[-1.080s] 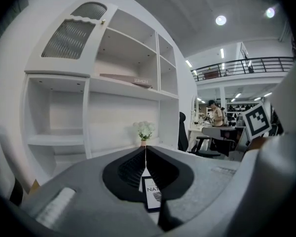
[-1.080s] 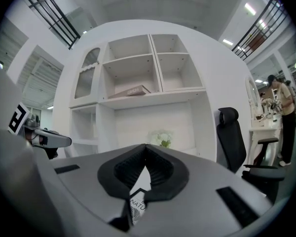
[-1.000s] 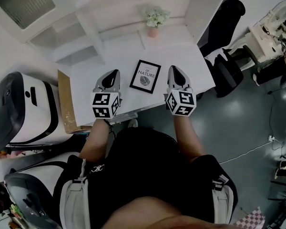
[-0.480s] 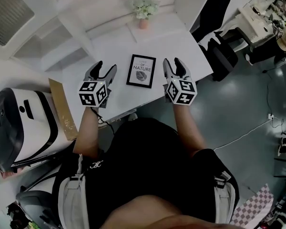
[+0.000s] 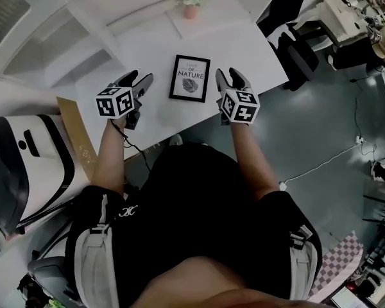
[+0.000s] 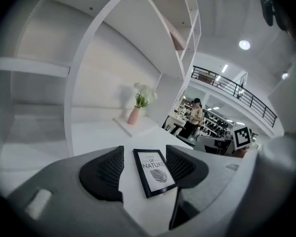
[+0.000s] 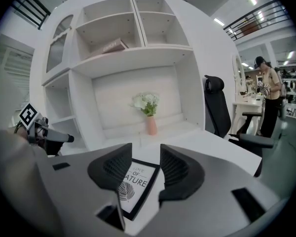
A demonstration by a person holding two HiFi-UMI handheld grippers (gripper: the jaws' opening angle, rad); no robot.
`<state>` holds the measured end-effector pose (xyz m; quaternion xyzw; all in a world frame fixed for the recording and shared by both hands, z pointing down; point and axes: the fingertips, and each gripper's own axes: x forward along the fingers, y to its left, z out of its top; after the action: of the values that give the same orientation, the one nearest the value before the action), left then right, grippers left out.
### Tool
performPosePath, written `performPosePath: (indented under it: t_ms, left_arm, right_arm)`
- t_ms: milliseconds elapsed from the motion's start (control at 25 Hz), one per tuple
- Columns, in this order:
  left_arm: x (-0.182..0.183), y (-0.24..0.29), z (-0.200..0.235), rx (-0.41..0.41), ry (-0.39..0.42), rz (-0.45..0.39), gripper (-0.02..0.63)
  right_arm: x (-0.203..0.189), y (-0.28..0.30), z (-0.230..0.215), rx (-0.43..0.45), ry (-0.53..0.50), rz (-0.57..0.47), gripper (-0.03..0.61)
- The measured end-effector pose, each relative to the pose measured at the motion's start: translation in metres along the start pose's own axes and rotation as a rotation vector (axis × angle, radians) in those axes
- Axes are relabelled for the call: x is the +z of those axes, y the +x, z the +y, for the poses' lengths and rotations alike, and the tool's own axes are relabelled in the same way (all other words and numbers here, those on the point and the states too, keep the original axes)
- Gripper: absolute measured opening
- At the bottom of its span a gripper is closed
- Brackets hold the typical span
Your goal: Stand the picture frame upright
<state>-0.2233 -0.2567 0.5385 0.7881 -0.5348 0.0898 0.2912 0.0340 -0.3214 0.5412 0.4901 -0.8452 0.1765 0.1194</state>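
The job is not begun: the picture frame lies flat and face up on the desk, untouched. The left tongs sit at its 9 o'clock and the right tongs at its 3 o'clock, both spread wide and empty. In the head view its long axis runs nearly 12 to 6, top edge at 12. Gripping, lifting and propping all remain.
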Motion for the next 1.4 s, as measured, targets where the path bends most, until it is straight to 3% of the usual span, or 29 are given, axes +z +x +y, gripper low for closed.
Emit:
performPosePath:
  t_ms: [440, 880, 1120, 1240, 1400]
  left_arm:
    - [-0.044, 0.055, 0.033, -0.090, -0.126, 0.161, 0.272]
    - [-0.083, 0.102, 0.057, -0.167, -0.172, 0.284, 0.272]
    - [-0.089, 0.101, 0.061, -0.164, -0.183, 0.327, 0.272]
    - [-0.092, 0.103, 0.062, -0.178, -0.185, 0.334, 0.272]
    - [-0.095, 0.106, 0.061, -0.202, -0.199, 0.334, 0.272]
  right_arm:
    - [-0.068, 0.052, 0.002, -0.051, 0.065, 0.184, 0.178]
    - [-0.143, 0.095, 0.003, -0.096, 0.147, 0.368, 0.178]
    - [-0.159, 0.097, -0.003, -0.148, 0.171, 0.463, 0.173]
    - [-0.164, 0.101, 0.000, -0.138, 0.201, 0.505, 0.113]
    - [-0.167, 0.103, 0.001, -0.135, 0.262, 0.531, 0.098]
